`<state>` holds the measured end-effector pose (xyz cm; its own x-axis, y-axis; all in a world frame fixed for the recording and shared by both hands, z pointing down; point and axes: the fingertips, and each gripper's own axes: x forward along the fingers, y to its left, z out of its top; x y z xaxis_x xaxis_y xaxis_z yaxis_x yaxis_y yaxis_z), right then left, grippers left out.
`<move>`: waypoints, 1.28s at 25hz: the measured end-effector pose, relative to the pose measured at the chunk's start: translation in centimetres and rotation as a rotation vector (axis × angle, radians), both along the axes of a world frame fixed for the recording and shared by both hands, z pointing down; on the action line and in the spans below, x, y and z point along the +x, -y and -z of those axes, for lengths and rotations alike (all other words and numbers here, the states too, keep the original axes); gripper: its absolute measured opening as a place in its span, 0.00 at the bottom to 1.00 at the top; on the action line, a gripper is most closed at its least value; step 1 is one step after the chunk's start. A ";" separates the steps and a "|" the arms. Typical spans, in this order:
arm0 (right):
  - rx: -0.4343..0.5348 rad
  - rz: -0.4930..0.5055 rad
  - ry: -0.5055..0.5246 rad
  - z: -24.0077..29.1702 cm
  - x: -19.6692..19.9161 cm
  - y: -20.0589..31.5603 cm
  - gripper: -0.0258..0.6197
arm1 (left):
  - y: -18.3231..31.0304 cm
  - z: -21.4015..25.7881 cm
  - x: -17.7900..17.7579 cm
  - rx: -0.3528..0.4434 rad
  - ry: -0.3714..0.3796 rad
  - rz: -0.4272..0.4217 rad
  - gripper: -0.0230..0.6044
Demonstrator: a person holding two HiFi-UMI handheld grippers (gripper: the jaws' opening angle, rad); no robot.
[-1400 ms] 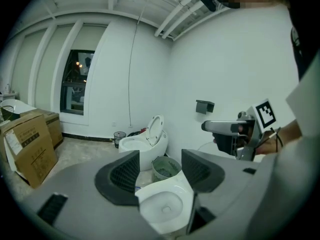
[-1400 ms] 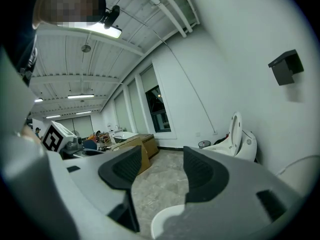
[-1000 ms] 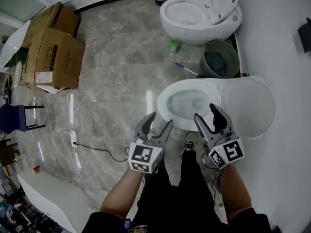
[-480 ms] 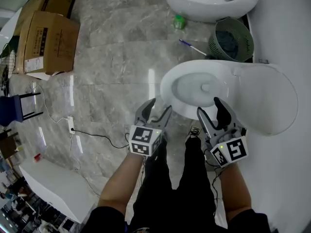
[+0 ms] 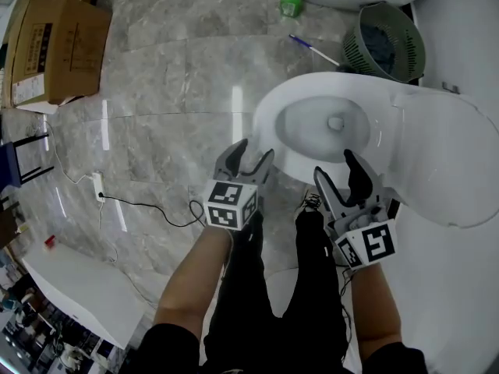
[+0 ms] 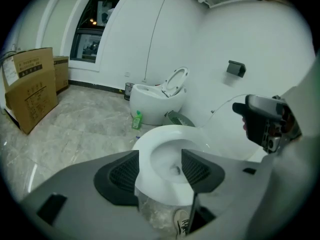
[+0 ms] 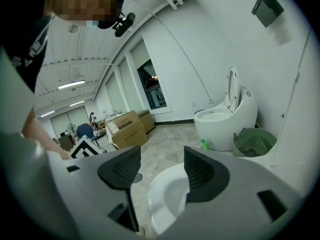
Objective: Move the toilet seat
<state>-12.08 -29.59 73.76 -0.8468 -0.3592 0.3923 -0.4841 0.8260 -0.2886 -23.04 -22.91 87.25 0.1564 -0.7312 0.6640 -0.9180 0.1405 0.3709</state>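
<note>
A white toilet [image 5: 274,115] stands just ahead of me, its bowl uncovered. Its seat and lid [image 5: 440,158] lie swung back to the right, toward the wall. My left gripper [image 5: 251,159] hovers open beside the bowl's front rim with nothing in it. In the left gripper view the bowl [image 6: 150,140] shows through the gap of the left gripper [image 6: 160,170]. My right gripper [image 5: 337,170] is open too, just short of the rim near the seat, touching nothing. The right gripper view has the rim [image 7: 159,194] below the right gripper [image 7: 161,170].
A green mesh basket [image 5: 386,49] stands behind the toilet, with a pen [image 5: 312,49] and a green bottle [image 5: 291,5] on the marble floor. A second toilet [image 7: 225,118] stands further back. Cardboard boxes [image 5: 51,49] sit far left; a cable [image 5: 148,206] trails near my legs.
The head view has tipped down and forward, so the toilet looms nearer and larger. Both grippers have drawn a little closer to the bowl's front rim, still open.
</note>
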 end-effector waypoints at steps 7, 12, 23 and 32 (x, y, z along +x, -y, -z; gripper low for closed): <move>-0.041 0.014 -0.023 -5.7 -0.4 -1.1 0.46 | 0.0 -7.2 -0.6 -0.061 -0.068 0.062 0.42; -0.069 0.021 -0.026 -8.8 -1.2 -2.2 0.46 | 0.0 -10.0 -1.0 -0.064 -0.094 0.082 0.42; -0.113 0.041 -0.027 -12.4 -3.6 -4.0 0.46 | 0.6 -13.6 -1.6 -0.051 -0.173 0.095 0.42; -0.132 0.036 -0.027 -12.9 -4.2 -4.0 0.46 | 1.0 -13.7 -1.3 -0.059 -0.209 0.082 0.39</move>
<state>-16.23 -25.57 86.66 -0.8468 -0.2727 0.4567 -0.4639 0.7986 -0.3834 -24.39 -23.91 100.90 0.2365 -0.7077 0.6657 -0.8067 0.2389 0.5405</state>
